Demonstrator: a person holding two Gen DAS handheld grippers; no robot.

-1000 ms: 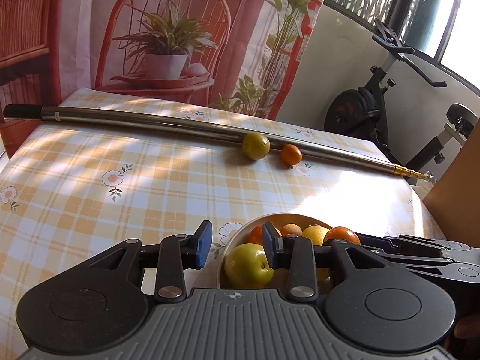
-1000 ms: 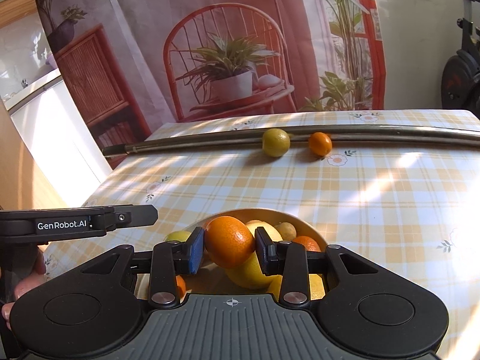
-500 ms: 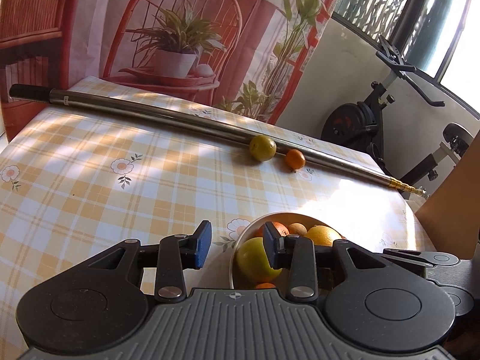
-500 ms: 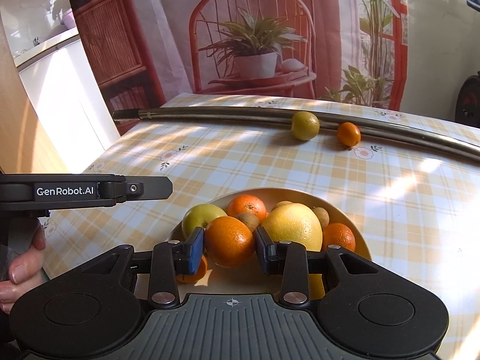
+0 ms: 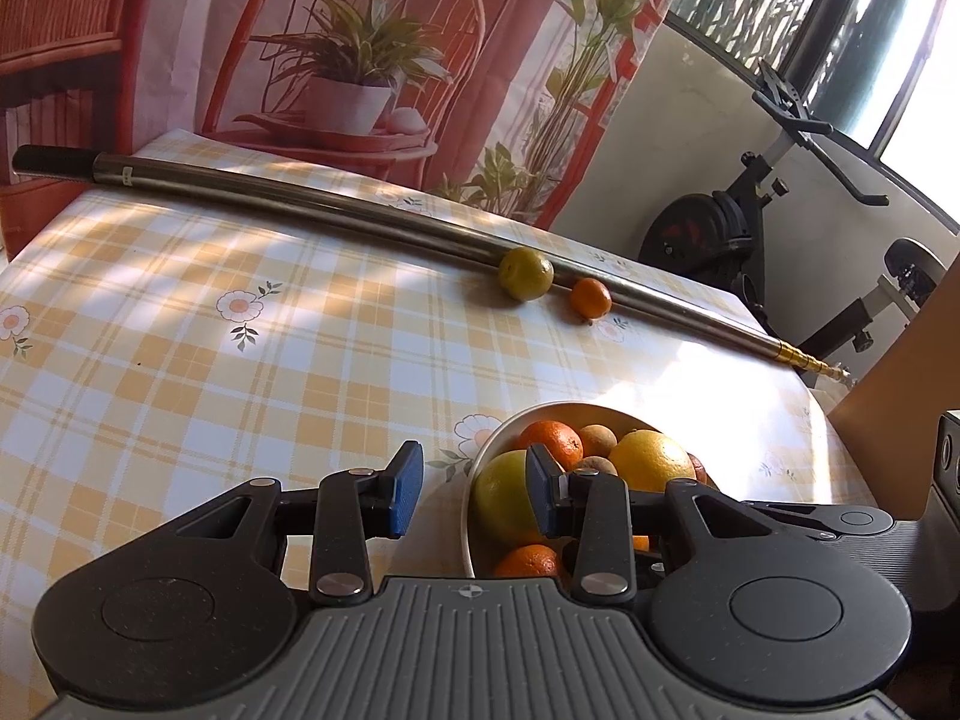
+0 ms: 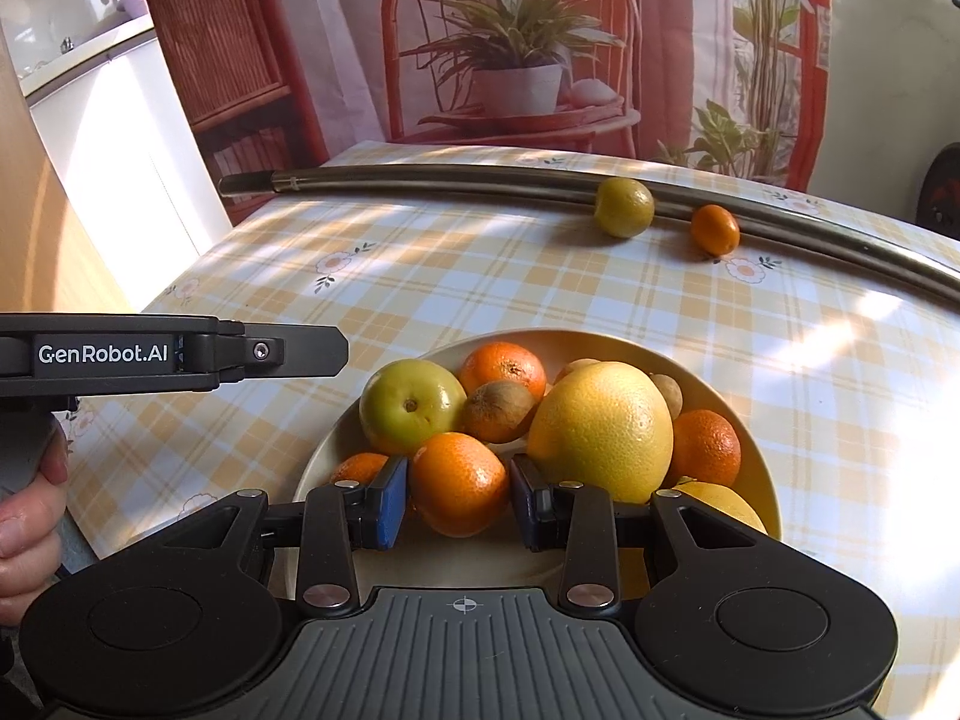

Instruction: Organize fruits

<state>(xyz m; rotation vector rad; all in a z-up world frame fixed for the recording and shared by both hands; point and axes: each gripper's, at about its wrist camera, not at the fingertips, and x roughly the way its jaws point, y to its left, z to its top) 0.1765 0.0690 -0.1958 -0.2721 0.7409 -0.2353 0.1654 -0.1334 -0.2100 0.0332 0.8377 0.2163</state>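
My right gripper (image 6: 459, 501) is shut on an orange (image 6: 459, 483), held low over the near side of a cream bowl (image 6: 600, 339). The bowl holds a green apple (image 6: 411, 405), a big yellow grapefruit (image 6: 600, 423), several oranges and small brown fruits. My left gripper (image 5: 474, 495) is open and empty, its jaws astride the bowl's (image 5: 480, 462) left rim. Far back on the checked tablecloth lie a yellow-green citrus (image 6: 624, 207) and a small orange (image 6: 714, 230), also seen in the left wrist view as citrus (image 5: 526, 273) and orange (image 5: 591, 298).
A long metal pole (image 6: 420, 177) lies across the table's far side, touching both loose fruits. An exercise bike (image 5: 750, 228) stands beyond the table. A brown board (image 5: 900, 390) rises at the right edge. A hand (image 6: 30, 510) grips the left gripper's handle.
The right gripper has come down with the orange from above the fruit pile to the bowl's near side. The left gripper has drifted left, and the bowl now sits more to its right.
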